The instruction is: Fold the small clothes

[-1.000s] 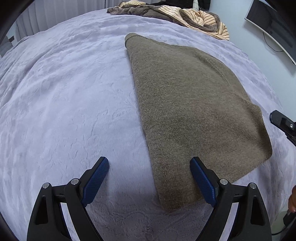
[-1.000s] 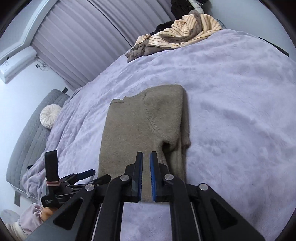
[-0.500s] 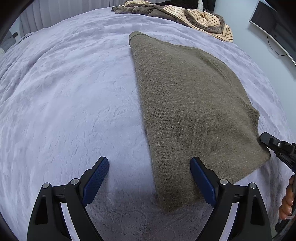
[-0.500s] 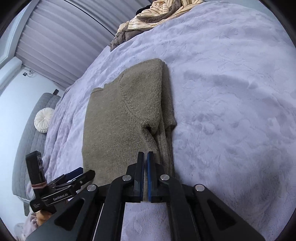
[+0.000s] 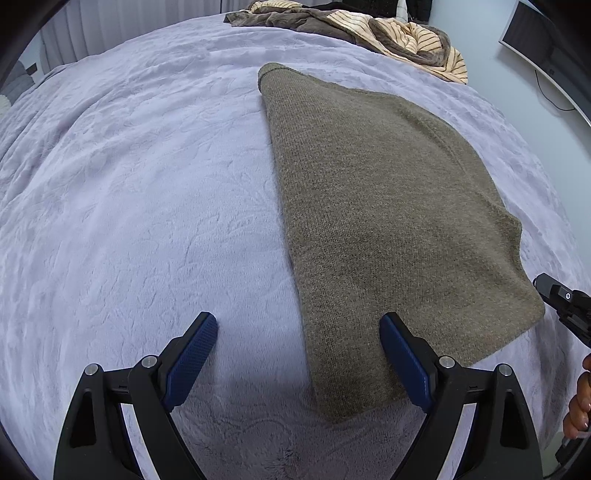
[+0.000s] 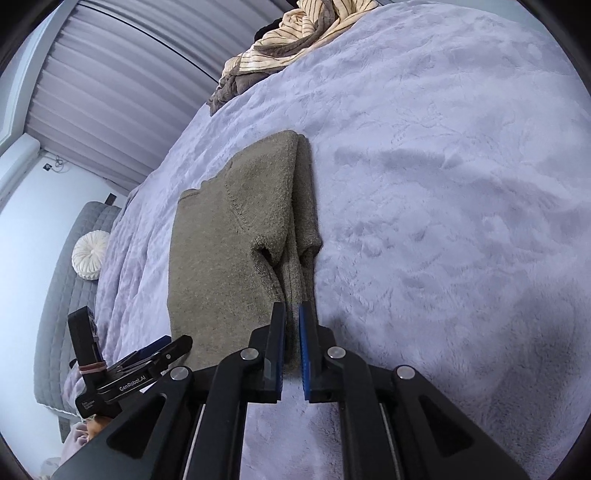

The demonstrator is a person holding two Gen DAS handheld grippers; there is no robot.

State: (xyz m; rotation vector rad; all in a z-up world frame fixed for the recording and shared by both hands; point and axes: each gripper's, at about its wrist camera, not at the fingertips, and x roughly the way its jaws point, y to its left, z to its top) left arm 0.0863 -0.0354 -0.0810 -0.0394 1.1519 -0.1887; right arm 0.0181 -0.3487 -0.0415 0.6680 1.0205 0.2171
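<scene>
An olive-brown knitted sweater point(image 5: 388, 206) lies folded lengthwise on the lilac bed cover; it also shows in the right wrist view point(image 6: 236, 243). My left gripper point(image 5: 297, 338) is wide open, low over the sweater's near left corner, one finger on each side of its folded edge. My right gripper point(image 6: 291, 332) has its blue pads nearly together with a narrow gap, at the sweater's near edge by the folded sleeve; the cloth sits just beyond or between the tips, grip unclear. The right gripper's tip also shows in the left wrist view point(image 5: 561, 299).
The lilac plush bed cover point(image 5: 129, 192) spreads all around. A heap of striped and brown clothes point(image 5: 369, 26) lies at the far end. A monitor point(image 5: 546, 48) hangs at the right. A grey sofa with a round white cushion point(image 6: 88, 254) stands beyond the bed.
My right gripper has moved in to the sweater's near edge and its pads have parted slightly. My left gripper has crept a little closer, still open.
</scene>
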